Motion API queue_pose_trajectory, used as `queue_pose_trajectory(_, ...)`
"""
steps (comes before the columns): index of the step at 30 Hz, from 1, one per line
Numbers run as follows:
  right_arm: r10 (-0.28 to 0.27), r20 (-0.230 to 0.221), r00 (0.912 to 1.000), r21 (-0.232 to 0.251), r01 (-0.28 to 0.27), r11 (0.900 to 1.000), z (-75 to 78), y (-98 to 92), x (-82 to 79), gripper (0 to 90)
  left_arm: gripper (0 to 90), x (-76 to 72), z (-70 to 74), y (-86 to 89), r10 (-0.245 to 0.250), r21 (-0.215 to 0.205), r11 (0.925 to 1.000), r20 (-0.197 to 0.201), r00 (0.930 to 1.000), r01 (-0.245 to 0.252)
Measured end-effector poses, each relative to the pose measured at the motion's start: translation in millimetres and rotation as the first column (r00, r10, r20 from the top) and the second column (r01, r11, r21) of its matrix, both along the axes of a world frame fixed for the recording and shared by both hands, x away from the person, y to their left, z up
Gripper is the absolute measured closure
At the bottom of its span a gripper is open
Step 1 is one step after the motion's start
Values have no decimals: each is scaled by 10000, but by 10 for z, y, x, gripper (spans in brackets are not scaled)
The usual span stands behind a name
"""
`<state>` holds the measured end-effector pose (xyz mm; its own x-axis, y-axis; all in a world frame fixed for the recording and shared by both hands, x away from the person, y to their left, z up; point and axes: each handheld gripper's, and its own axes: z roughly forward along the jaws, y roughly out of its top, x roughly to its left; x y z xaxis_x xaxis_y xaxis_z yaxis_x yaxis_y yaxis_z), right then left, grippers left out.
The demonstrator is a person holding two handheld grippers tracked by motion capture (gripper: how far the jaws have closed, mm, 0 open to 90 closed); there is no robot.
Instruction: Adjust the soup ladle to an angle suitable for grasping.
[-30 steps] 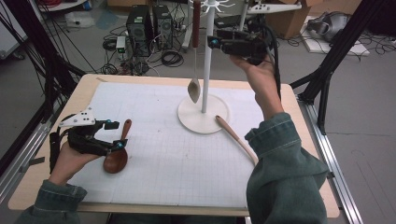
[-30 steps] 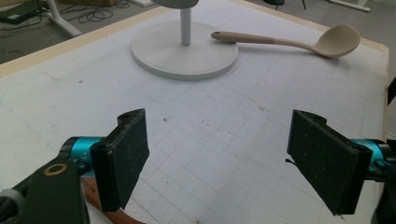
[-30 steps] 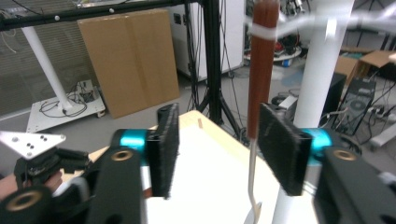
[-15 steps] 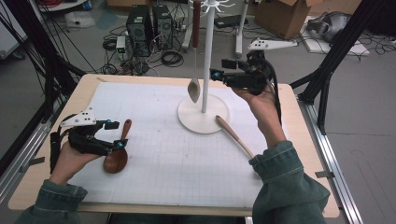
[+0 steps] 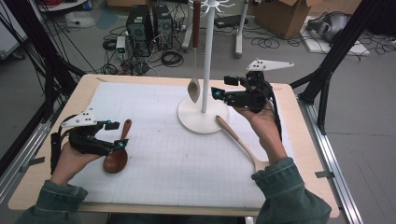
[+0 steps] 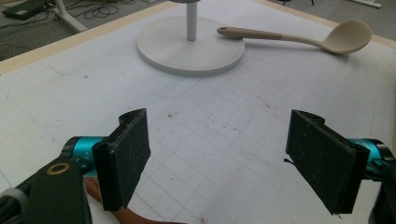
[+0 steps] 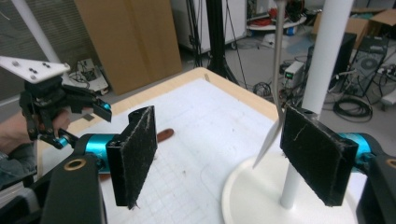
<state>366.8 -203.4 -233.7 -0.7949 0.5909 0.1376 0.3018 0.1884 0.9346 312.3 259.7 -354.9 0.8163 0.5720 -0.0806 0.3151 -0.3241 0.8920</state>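
Right gripper point(image 5: 215, 93), jaws just opened and empty, sits mid-frame beside the stand point(image 5: 203, 114); 1 spoon point(image 5: 194, 89) hangs there. Left gripper point(image 5: 122, 135), open, hovers over the brown spoon point(image 5: 116, 159), lower left. Next, likely: close on its handle.

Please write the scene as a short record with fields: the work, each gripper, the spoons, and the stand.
work: hanging spoons on a stand
left gripper: fingers open, empty, over the brown wooden spoon
right gripper: beside the stand's pole, fingers just opening, nothing between them
hanging spoon: on the white stand, bowl down
beige ladle: lying on the mat, handle tip on the stand's base
mat: white, gridded
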Motion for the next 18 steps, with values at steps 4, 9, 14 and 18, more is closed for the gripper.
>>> queue_pose_trajectory(4,-64,-198,9998,-159,61,9999,-146,-65,-61,250,221,0,-18,-37,-73,53,10000,-22,10000,73)
queue_pose_trajectory(9,-179,-507,9986,-681,144,9976,-353,-164,-134,255,221,7,-39,-72,-128,111,9999,-66,9999,129)
queue_pose_trajectory(14,-364,-804,9961,-1005,282,9945,-524,-291,-167,264,220,9,-51,-89,-164,120,9998,-94,9998,166)
queue_pose_trajectory(18,-575,-954,9938,-1280,450,9907,-652,-395,-174,277,220,9,-49,-92,-226,171,9996,-76,9997,228)
